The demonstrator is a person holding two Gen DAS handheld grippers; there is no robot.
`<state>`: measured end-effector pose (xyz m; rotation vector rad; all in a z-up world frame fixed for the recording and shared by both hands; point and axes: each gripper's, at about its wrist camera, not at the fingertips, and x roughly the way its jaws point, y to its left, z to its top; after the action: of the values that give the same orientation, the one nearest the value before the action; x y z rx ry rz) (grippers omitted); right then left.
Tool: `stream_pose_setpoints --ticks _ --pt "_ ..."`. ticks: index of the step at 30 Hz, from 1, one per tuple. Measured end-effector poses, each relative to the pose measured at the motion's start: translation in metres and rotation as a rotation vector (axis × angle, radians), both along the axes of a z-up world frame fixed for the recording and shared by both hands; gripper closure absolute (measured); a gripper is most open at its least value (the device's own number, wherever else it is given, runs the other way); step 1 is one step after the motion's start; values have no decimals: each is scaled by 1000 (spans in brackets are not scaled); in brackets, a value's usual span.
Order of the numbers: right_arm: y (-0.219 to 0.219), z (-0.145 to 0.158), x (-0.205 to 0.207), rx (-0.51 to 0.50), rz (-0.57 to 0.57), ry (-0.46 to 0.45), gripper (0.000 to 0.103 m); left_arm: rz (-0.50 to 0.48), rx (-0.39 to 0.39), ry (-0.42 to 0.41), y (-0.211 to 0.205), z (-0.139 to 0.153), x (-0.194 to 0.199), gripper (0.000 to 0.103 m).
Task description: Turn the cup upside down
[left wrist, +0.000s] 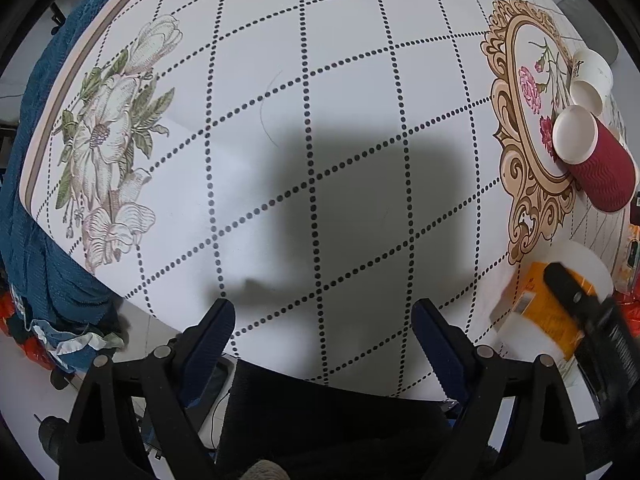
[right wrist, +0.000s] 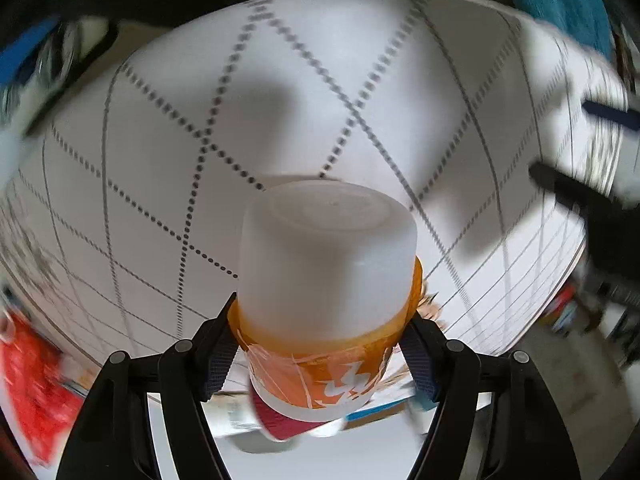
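Note:
A translucent white plastic cup with an orange label fills the centre of the right wrist view, its flat base pointing away from the camera. My right gripper is shut on its labelled part and holds it above the table. The same cup shows at the lower right of the left wrist view, with a black finger across it. My left gripper is open and empty above the table's near edge.
The round table has a white cloth with dotted lines and flower prints. A red ribbed paper cup and a white paper cup lie on their sides at the right. Blue fabric hangs at the left edge.

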<state>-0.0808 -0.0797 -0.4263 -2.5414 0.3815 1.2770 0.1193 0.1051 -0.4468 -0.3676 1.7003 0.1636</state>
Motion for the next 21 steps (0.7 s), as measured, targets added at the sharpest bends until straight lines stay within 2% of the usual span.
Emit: stream_pose_setpoints --ticks 4,9,15,21 --pt "17 1 19 16 -188 15 28 -4 10 -3 12 3 2 13" --pt "53 1 54 34 -542 62 28 -17 17 -7 19 7 10 13" --pt "65 -5 99 53 -897 80 28 -40 20 -12 18 16 20 13" --pt "60 -13 143 33 -1250 118 28 -62 22 -10 11 13 18 13"
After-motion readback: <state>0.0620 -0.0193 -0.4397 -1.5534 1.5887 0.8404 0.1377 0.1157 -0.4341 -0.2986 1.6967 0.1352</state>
